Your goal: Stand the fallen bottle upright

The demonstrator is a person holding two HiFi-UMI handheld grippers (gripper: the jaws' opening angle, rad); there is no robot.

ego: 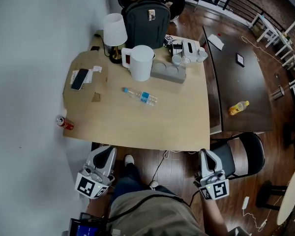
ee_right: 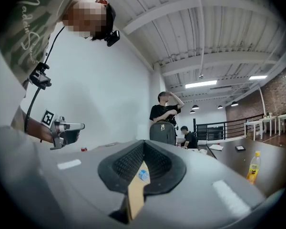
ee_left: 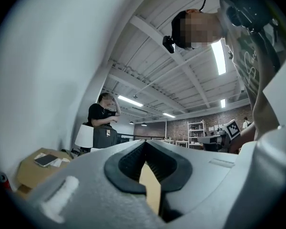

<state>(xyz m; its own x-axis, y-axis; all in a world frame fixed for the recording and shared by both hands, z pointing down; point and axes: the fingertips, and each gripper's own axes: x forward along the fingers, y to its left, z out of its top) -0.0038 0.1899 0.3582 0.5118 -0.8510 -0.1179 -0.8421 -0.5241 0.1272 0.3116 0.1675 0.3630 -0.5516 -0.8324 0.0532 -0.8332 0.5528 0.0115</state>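
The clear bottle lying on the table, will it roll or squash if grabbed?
The clear bottle lies on its side and looks round, so a nudge would probably roll it. It looks like thin plastic, so it is likely light and may dent under a firm squeeze.

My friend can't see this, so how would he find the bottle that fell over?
Look at the light wooden table, then the big white pitcher near its far side. Just in front of the pitcher lies the clear bottle, flat on its side. It is see-through with a blue label, unlike the yellow bottle on the dark table.
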